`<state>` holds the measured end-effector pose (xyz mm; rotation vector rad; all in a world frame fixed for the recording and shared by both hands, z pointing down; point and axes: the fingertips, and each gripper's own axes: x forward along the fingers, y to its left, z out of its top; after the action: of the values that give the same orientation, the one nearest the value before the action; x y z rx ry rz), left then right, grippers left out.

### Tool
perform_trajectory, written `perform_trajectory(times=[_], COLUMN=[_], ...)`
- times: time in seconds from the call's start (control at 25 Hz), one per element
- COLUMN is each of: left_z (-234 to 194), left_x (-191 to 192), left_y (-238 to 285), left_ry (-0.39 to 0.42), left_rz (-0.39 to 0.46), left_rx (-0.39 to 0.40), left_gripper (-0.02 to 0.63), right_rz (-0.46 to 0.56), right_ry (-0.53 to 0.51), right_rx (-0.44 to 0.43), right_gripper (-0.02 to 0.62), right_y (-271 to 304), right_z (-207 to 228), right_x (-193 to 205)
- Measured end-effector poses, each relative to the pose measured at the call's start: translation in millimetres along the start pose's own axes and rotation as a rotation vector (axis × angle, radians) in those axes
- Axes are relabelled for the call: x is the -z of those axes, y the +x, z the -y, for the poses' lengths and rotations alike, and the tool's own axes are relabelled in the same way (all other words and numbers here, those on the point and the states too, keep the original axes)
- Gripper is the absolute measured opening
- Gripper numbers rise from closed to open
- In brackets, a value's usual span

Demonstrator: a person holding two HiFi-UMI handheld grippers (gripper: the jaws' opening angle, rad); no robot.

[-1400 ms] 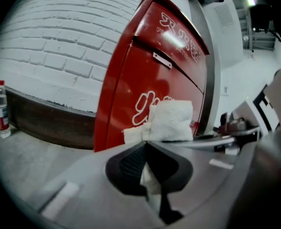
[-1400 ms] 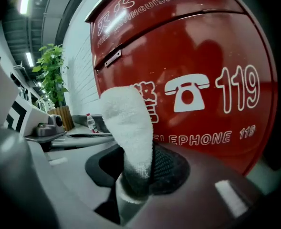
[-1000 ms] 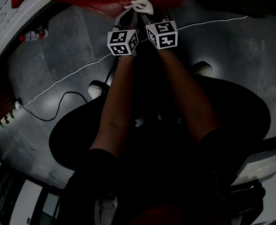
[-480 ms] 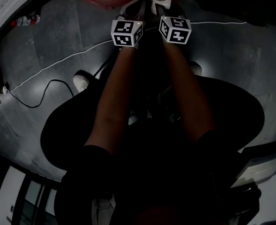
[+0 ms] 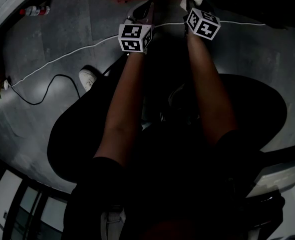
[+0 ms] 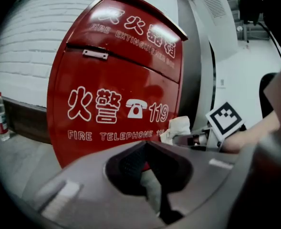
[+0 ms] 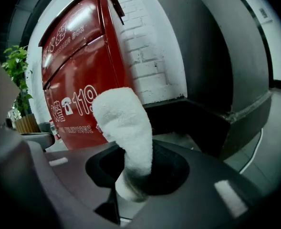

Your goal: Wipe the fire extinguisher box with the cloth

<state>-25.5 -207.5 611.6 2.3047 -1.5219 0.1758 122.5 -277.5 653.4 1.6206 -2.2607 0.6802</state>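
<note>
Cloth clamped in right tongs, close to the red box.
Right gripper [image 5: 189, 3] is pinched tight on the white cloth [image 7: 124, 128], which stands upright near the fire extinguisher box [image 6: 116, 80]; whether they touch is unclear. Left gripper [image 6: 147, 146] has its jaws closed together, holding nothing, and faces the box front. The head view cuts off all but the box's edge.

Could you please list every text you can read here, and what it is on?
"火警 119", beside a phone sign: front of the box.
"FIRE TELEPHONE 11…": below that, end hidden by the cloth.
"FIRE EXTINGU…": box top, rest blurred; characters above unreadable.
Label on the bottle: too small.
</note>
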Motion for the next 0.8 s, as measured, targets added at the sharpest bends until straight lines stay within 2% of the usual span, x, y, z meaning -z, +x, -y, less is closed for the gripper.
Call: perform_trajectory(times=[0.24,0.36,0.6,0.8], left_z=[0,-6,-14,0], left_x=[-31,-56,-109,-165], left_y=[-26,-46,-90,-123], left_ry=[0.028,0.032,0.021,0.054], left_rz=[0.057,0.095,0.161,0.243], left_rx=[-0.012,-0.043,-0.085,-0.053], left_gripper=[0.000,0.000,0.000,0.000], right_rz=[0.070,0.126,0.220,0.256], right_ry=[-0.090,-0.125,-0.283,-0.344], right_rx=[-0.132,-0.230,-0.417,-0.485], right_gripper=[0.118,0.118,0.118,0.120], right_y=[-27,-47,-102,-148], right_z=[-46,-91,-184,-217], right_x=[-30,-56,-112,-146])
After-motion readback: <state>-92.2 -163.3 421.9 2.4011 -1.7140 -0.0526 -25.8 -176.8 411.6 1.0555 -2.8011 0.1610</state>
